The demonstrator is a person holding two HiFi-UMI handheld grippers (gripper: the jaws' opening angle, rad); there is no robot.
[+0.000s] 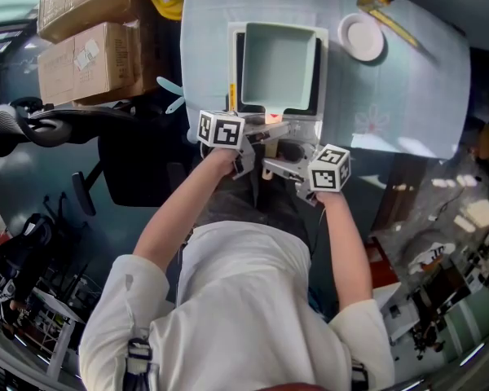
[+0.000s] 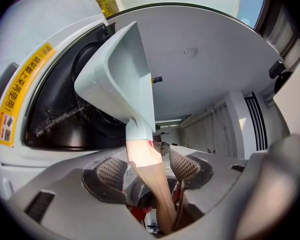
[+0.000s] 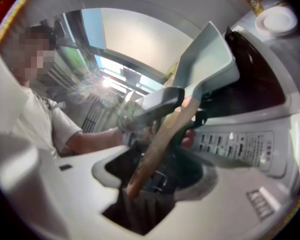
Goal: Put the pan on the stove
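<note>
Left tool (image 2: 149,171) and right tool (image 3: 155,179) both stand spread around the wooden handle (image 2: 142,159) without pinching it. The pan (image 1: 279,63) just ahead seems set on the stove (image 2: 60,19), so this looks like the release, calling next for a straight pull-back without nudging the handle.

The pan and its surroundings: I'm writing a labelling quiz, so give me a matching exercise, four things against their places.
Things:
1. pan
2. plate
3. cardboard boxes
4. wooden handle

Places:
A. on the table, to the right of the stove
B. on the stove
C. off the table, to its left
D. between the open jaws of the left gripper

Pairs: 1-B, 2-A, 3-C, 4-D
</note>
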